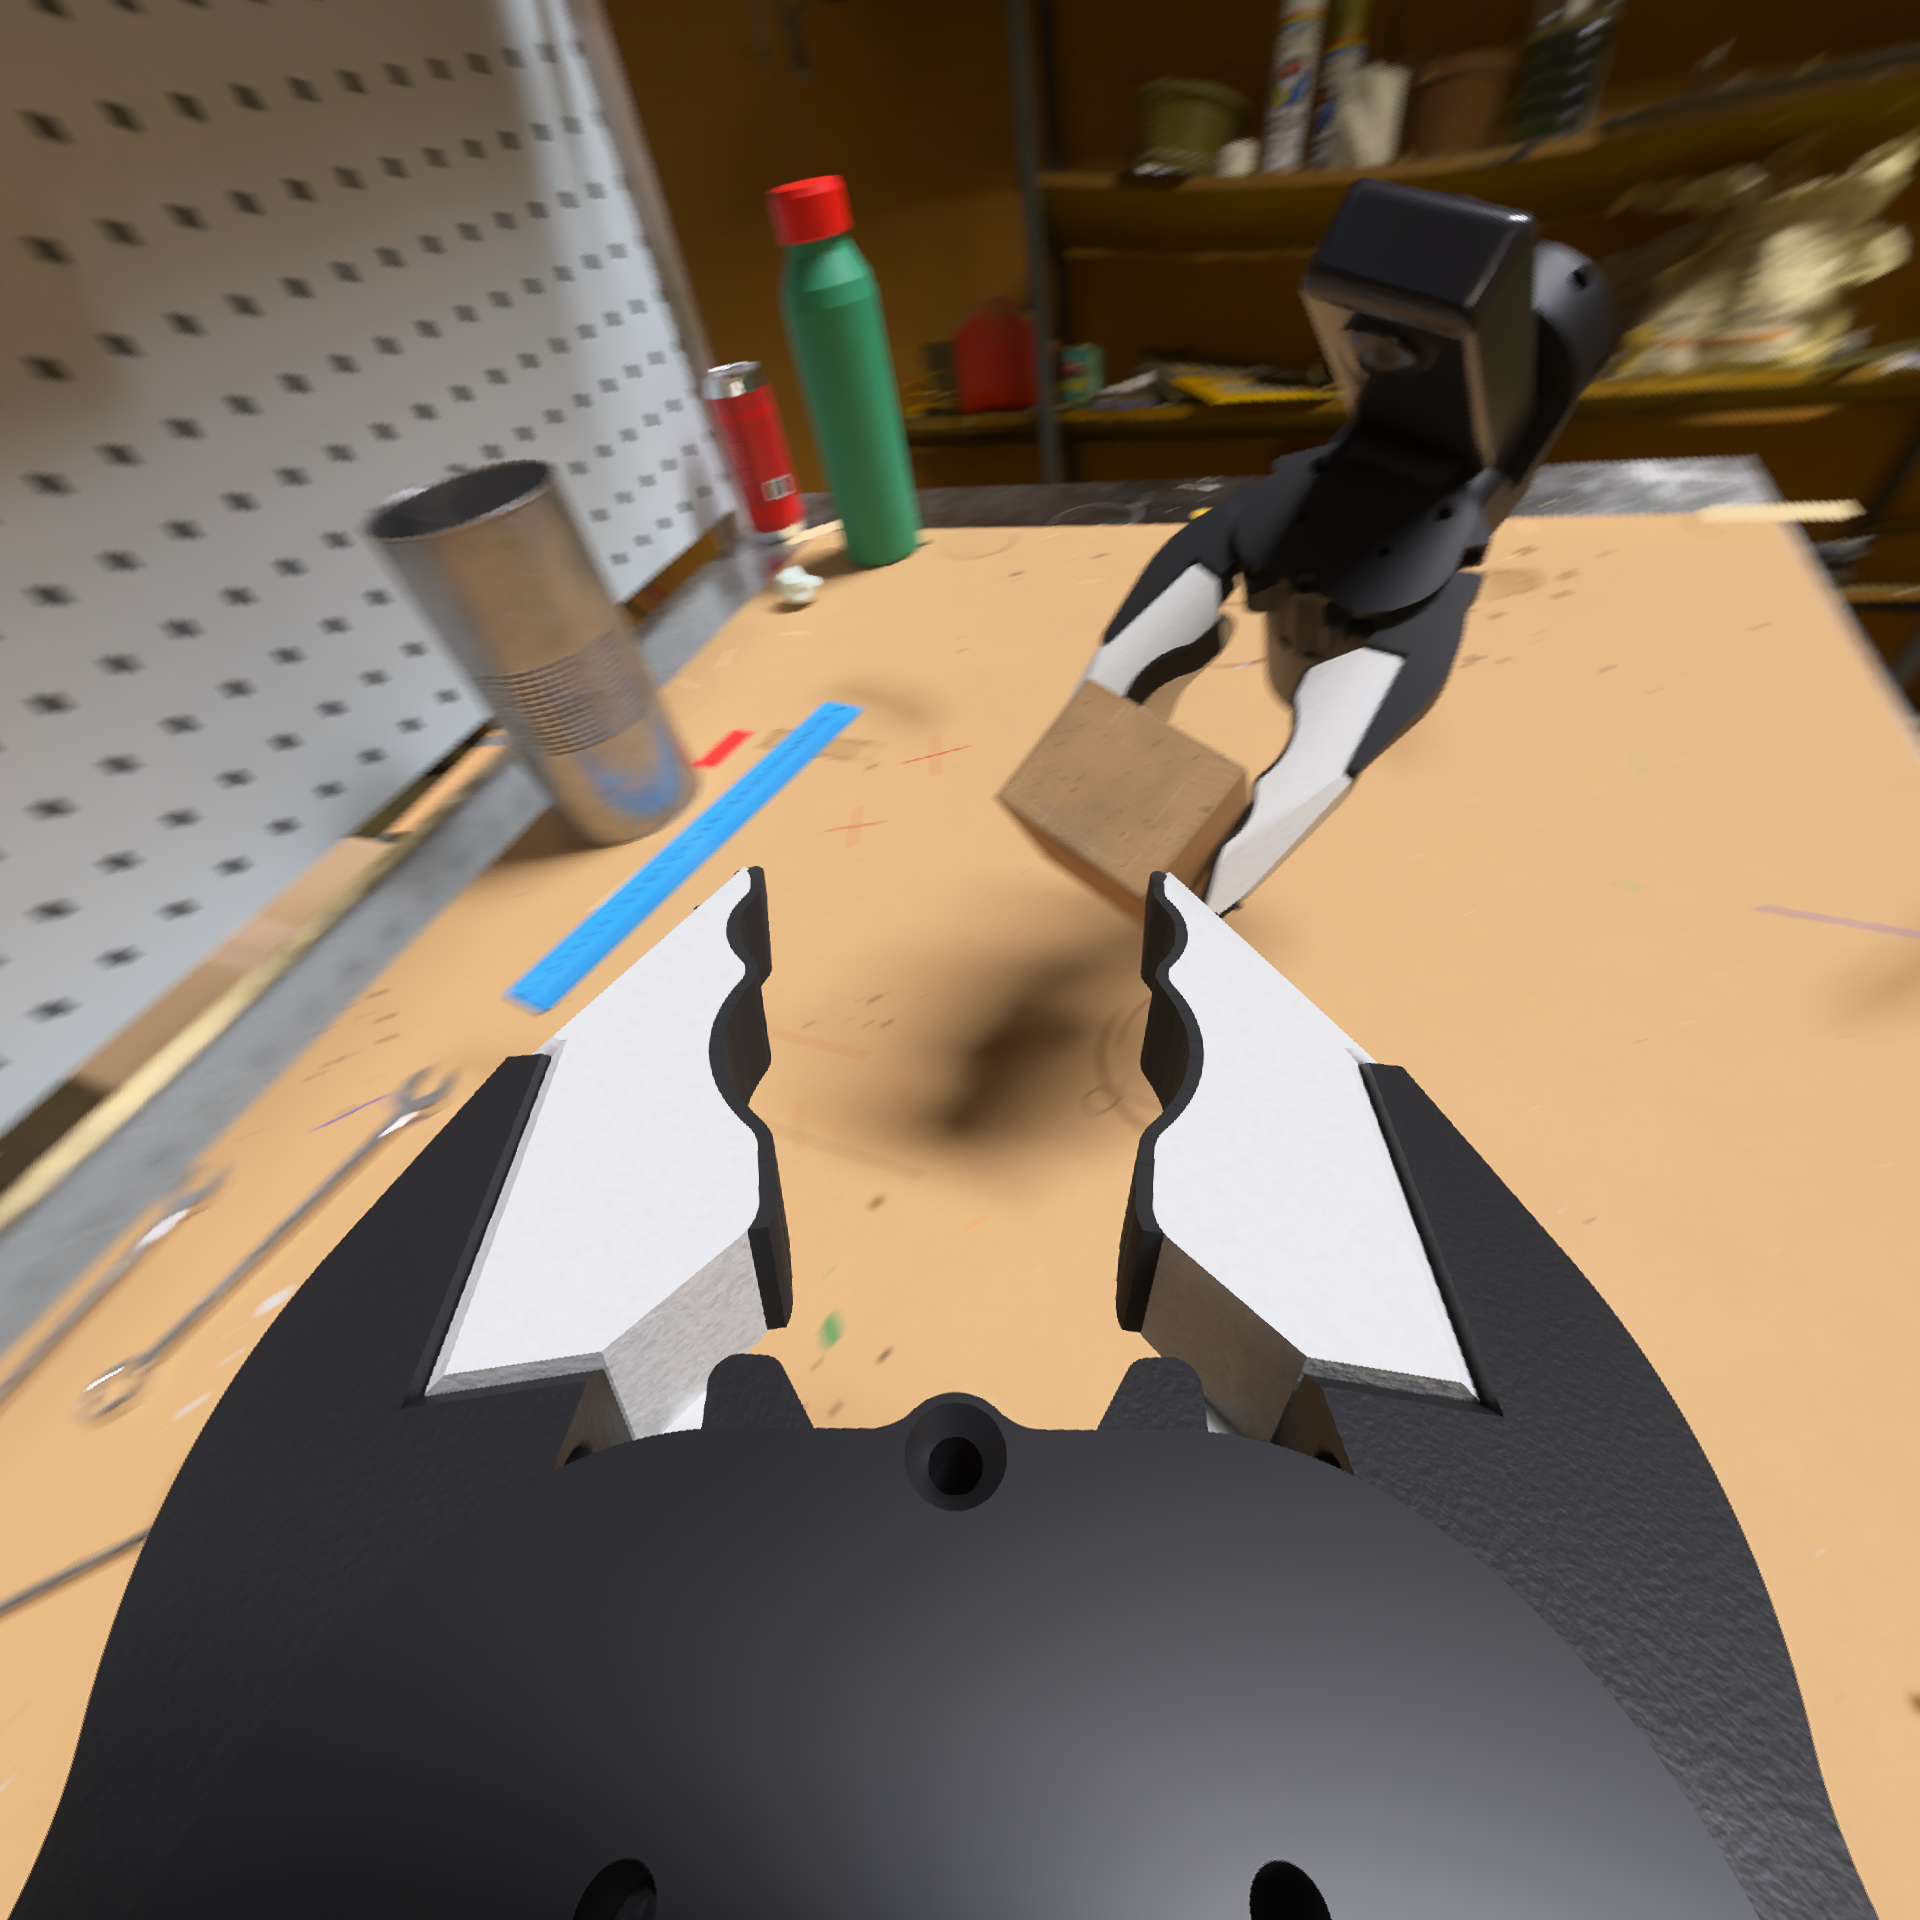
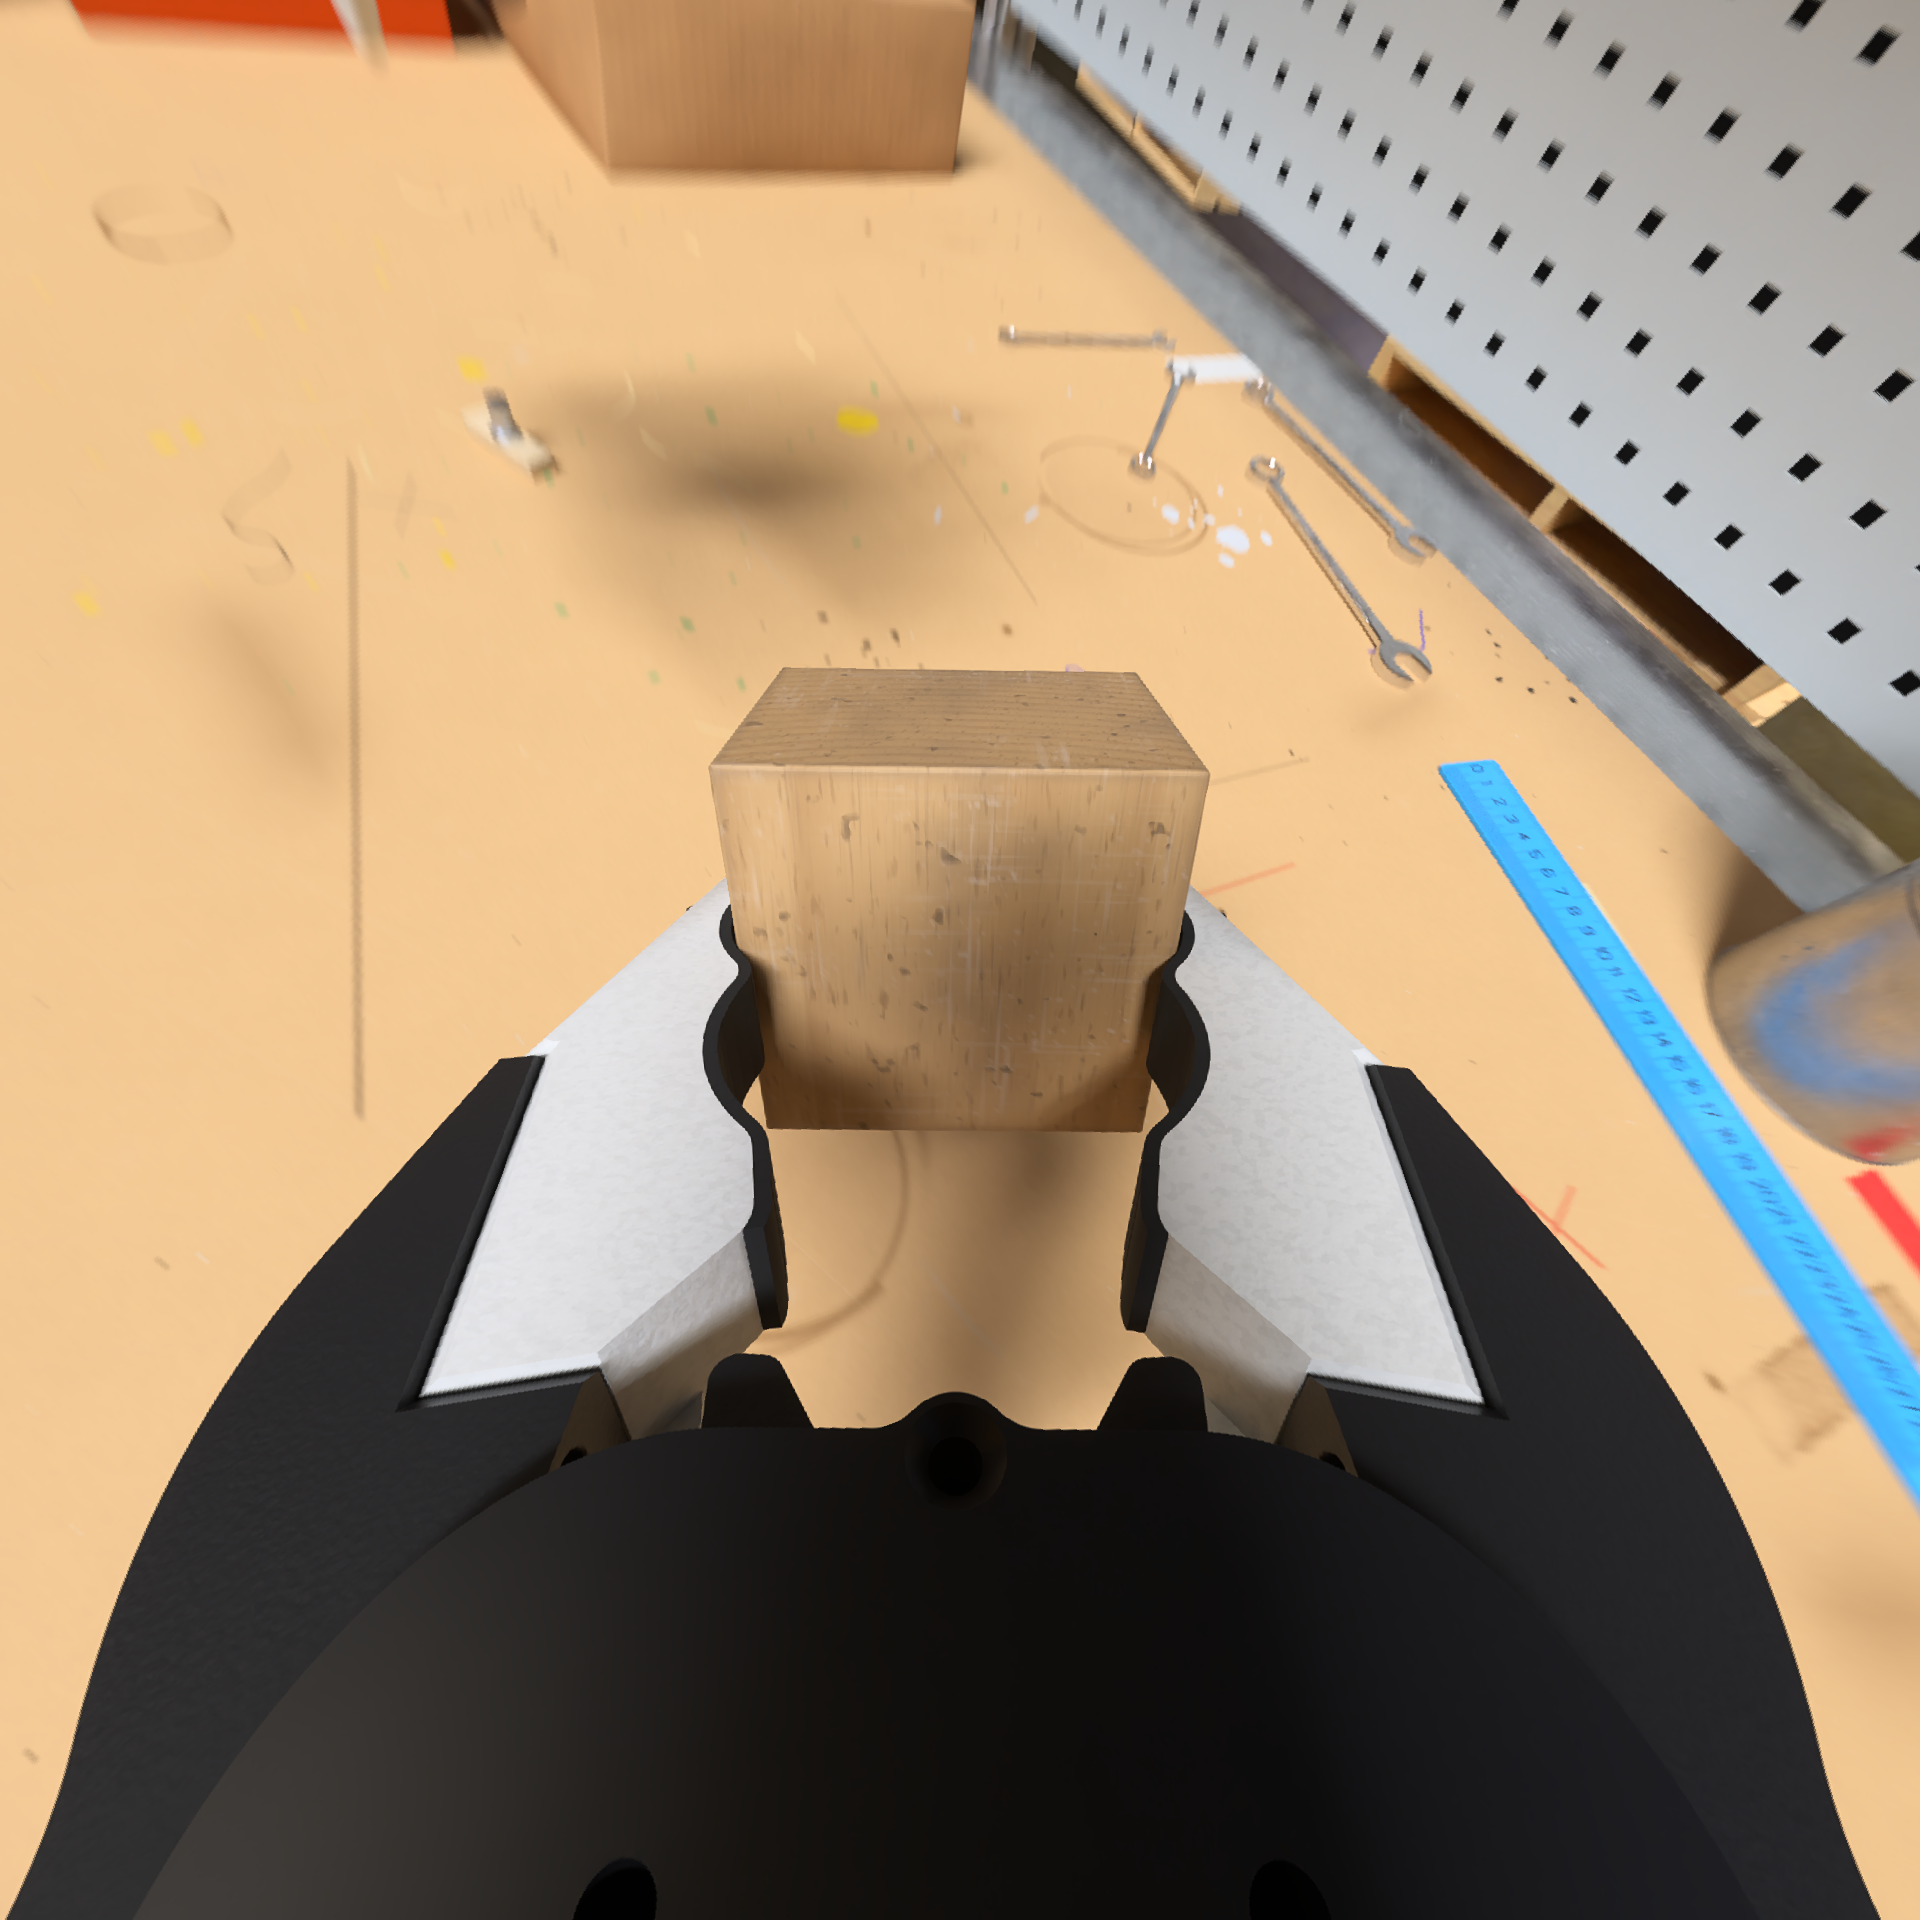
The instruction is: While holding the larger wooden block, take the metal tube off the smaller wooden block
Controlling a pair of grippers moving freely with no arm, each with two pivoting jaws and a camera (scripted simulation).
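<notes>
My right gripper (image 2: pixel 956 920) is shut on a wooden block (image 2: pixel 956 904), which it holds by its two sides just above the table. The left wrist view shows that gripper (image 1: pixel 1169 795) and the block (image 1: pixel 1117 800) ahead, tilted. My left gripper (image 1: pixel 956 894) is open and empty, above the table, close in front of the block. The metal tube (image 1: pixel 530 644) stands on the table at the left by the pegboard, and shows at the right edge of the right wrist view (image 2: pixel 1829 1029). No smaller block shows.
A blue ruler (image 1: pixel 686 852) lies between tube and block. A green bottle (image 1: pixel 842 384) and a red can (image 1: pixel 753 447) stand at the back. Wrenches (image 2: pixel 1330 551) lie near the pegboard (image 1: pixel 260 364). A big wood-coloured box (image 2: pixel 779 83) stands at the far end.
</notes>
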